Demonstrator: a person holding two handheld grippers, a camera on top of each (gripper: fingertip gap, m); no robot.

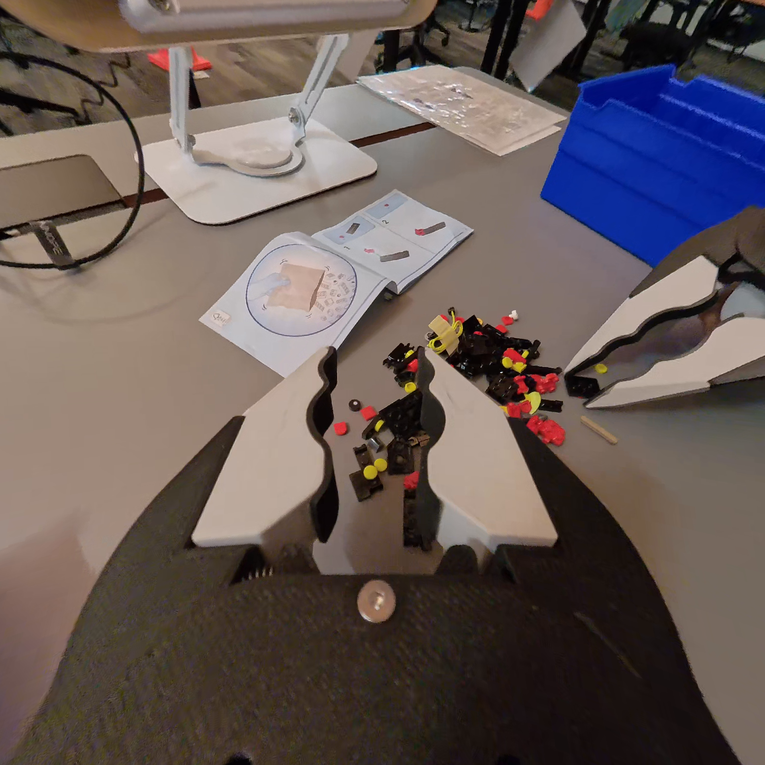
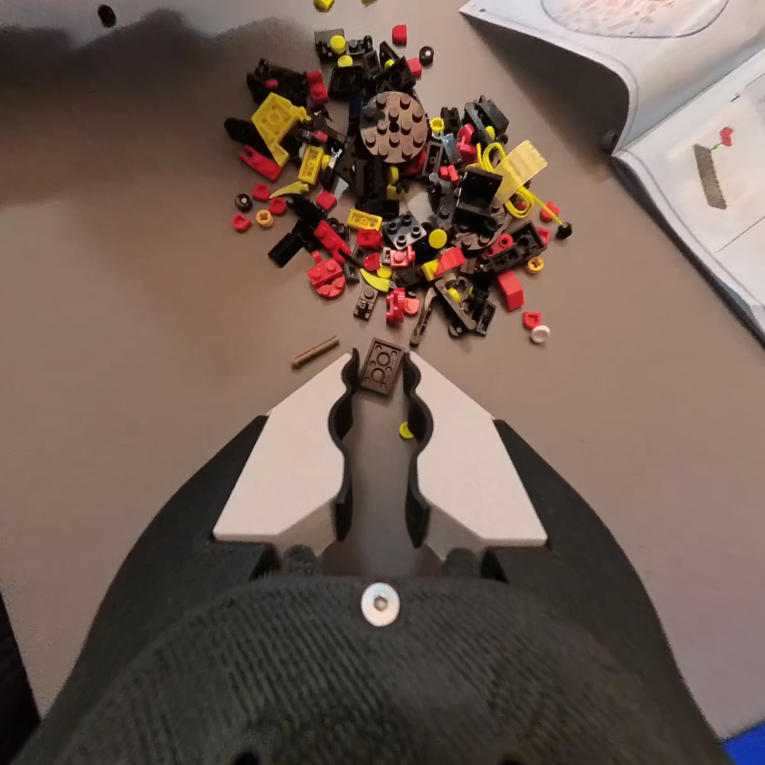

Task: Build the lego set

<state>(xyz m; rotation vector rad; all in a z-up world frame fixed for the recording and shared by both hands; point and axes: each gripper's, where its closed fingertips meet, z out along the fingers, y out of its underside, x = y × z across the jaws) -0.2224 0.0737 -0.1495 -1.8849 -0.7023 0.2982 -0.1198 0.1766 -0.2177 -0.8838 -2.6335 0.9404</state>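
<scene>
A pile of loose black, red and yellow lego pieces lies on the grey table, also seen in the right wrist view. My left gripper is open and empty, hovering over scattered pieces at the pile's near left edge. My right gripper is narrowed onto a dark brown plate at its fingertips, at the pile's near edge, low on the table. It also shows in the left wrist view. A yellow round stud lies between its fingers.
An open instruction booklet lies beyond the pile. A blue bin stands at the far right, a white stand at the back, with a black cable left. A tan pin lies beside the right gripper.
</scene>
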